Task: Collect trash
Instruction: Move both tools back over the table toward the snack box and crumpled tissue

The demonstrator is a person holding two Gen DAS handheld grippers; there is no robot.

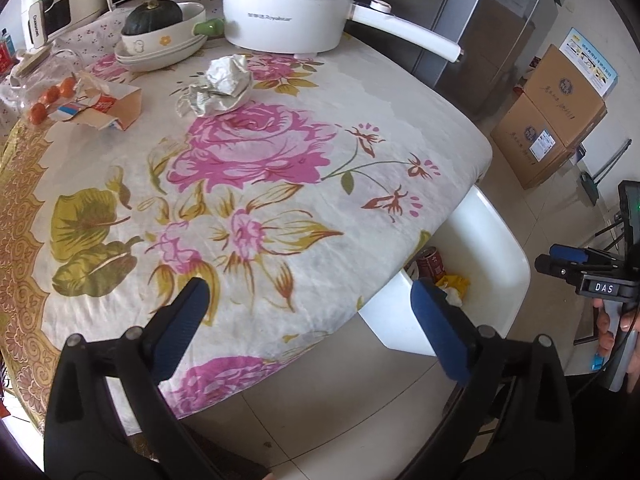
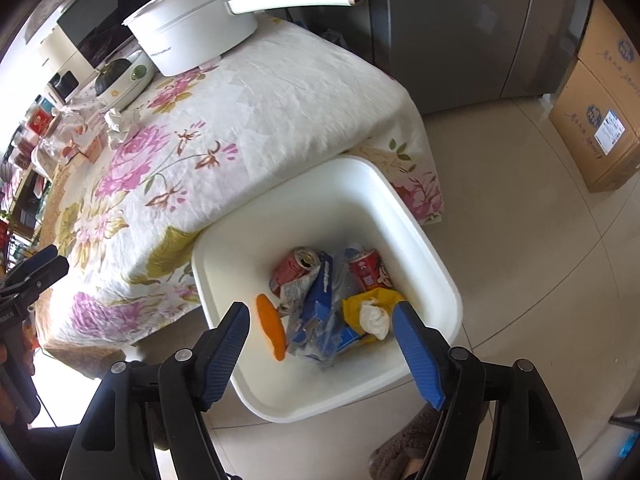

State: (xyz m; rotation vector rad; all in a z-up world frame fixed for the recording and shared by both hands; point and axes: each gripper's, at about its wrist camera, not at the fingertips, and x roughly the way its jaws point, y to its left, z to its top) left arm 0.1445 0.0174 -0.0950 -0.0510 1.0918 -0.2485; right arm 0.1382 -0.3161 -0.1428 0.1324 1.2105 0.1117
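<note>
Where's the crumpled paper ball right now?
In the left wrist view, the crumpled paper lies on the flowered tablecloth, just before the white pot.

The tablecloth point(image 1: 256, 168) is soft, matt floral cloth. At its twelve o'clock edge a glossy white pot point(image 1: 288, 8) sits; crumpled paper point(image 1: 224, 84) lies before it. The bin point(image 2: 436, 264) is smooth white plastic, holding shiny metal cans point(image 2: 294, 270). Floor tiles point(image 2: 540, 320) gleam.
</note>
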